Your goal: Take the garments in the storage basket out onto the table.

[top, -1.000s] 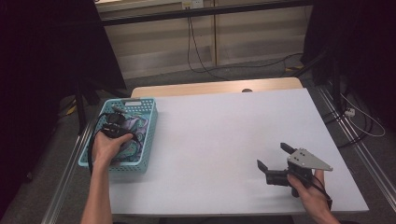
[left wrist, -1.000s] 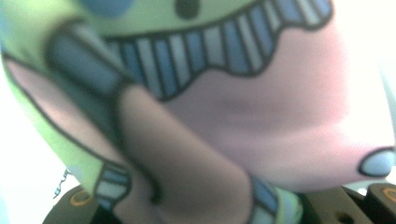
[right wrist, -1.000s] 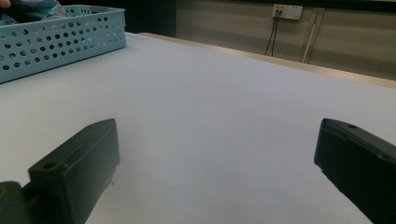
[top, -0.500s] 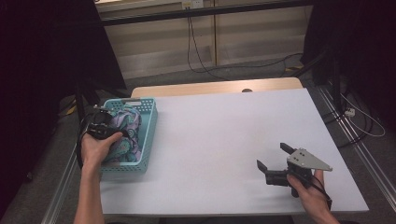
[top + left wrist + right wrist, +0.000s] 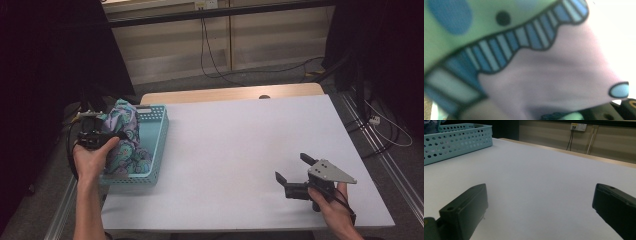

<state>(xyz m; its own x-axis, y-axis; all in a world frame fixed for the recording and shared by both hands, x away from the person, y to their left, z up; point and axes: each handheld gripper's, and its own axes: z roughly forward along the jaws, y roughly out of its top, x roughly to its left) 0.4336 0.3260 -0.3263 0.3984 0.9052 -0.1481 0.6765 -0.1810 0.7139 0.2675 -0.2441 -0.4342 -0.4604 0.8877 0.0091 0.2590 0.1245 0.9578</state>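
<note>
At the far left, our left gripper is closed on a patterned cloth, holding its upper part above the left edge of the teal basket while the rest hangs down into the basket. In the left gripper view the cloth lies right against the camera, lilac with a blue striped scalloped border. We judge it light, soft and limp: it will sag, drape and fold wherever it is not supported, and a trailing end could catch on the basket's perforated wall. A pinch on a gathered fold or near a corner should hold better than one on a single thin layer, which could slip out. Across the bare white table, our right gripper rests near the right front corner, jaws wide apart with nothing between them.
</note>
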